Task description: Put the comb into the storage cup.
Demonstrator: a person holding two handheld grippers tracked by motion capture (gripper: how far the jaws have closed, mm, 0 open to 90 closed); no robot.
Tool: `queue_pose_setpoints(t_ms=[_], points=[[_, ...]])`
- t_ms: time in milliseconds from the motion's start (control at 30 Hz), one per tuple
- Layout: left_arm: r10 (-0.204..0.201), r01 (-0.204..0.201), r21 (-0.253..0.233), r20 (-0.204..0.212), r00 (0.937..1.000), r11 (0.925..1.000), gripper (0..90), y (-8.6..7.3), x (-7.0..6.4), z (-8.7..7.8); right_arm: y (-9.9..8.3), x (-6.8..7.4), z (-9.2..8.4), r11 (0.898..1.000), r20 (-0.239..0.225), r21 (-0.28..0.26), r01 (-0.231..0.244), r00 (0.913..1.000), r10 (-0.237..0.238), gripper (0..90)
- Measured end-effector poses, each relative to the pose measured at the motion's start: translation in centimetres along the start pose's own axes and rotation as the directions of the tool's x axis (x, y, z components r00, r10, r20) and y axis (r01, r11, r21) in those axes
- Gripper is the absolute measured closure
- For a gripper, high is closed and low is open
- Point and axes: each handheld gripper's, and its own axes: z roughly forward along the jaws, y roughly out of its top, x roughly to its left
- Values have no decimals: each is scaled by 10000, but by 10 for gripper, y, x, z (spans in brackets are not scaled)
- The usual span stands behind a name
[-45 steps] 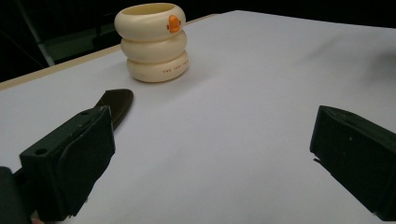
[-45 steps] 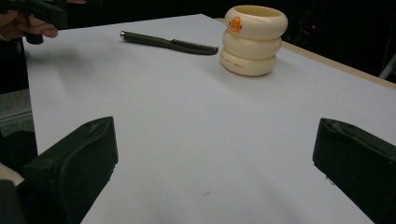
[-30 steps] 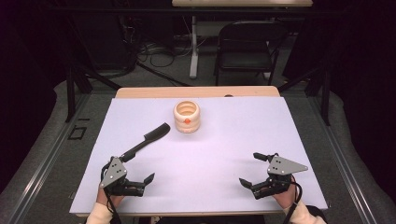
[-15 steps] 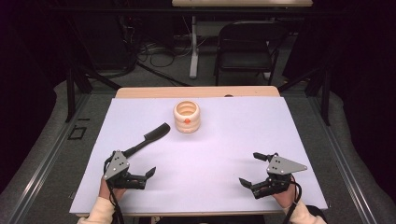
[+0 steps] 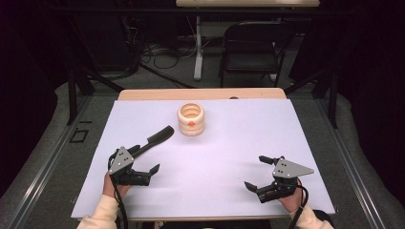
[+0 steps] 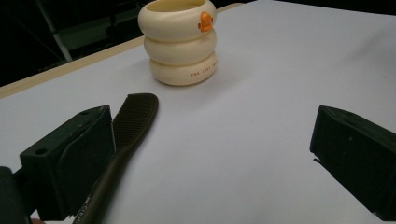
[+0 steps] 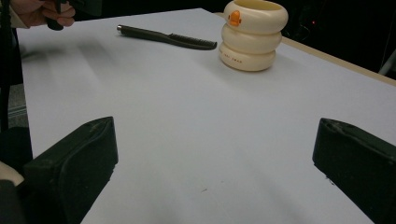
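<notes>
A black comb (image 5: 154, 139) lies slantwise on the white table (image 5: 219, 152), left of centre. Behind it stands a cream ringed cup (image 5: 191, 119) with an orange duck bill. My left gripper (image 5: 145, 159) is open at the comb's handle end. In the left gripper view, the comb (image 6: 133, 116) runs along the inner face of the left jaw and the cup (image 6: 180, 42) stands beyond; my left gripper (image 6: 210, 144) holds nothing. My right gripper (image 5: 255, 171) rests open near the front right. Far ahead of my right gripper (image 7: 215, 154) are the comb (image 7: 168, 37) and the cup (image 7: 252, 35).
A bare wooden strip (image 5: 200, 94) edges the table's far side. A dark chair (image 5: 250, 45) and cables stand on the floor beyond. The person's other hand (image 7: 42, 11) appears at the top left of the right gripper view.
My left gripper has moved forward and turned, so the comb's handle now lies between its open jaws. The right gripper, comb and cup have stayed put.
</notes>
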Motion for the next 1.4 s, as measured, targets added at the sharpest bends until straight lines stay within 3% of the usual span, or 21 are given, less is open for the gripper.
queue_pose_setpoints(t_ms=[400,767,933,1167,1267,1400], points=[[-12,30,721,-254,9997,9974,1,10,15,12,0,0,0,10000,13,-9,-16,10000,16,0],[394,-354,1785,-187,9990,9833,1,17,25,24,0,1,1,10000,-3,51,-3,10000,3,0],[394,-296,2516,-341,9986,9674,2,19,35,28,0,1,0,10000,-2,49,-17,10000,17,0],[592,-403,3474,-439,9973,9368,0,21,50,35,0,1,1,9999,-45,99,-61,10000,62,0],[495,-328,3776,-346,9982,9254,0,22,53,38,0,1,1,9999,-46,103,-54,10000,54,0],[623,-435,4356,-291,9976,8991,0,24,57,43,0,1,1,9999,-42,107,-79,10000,79,0]])
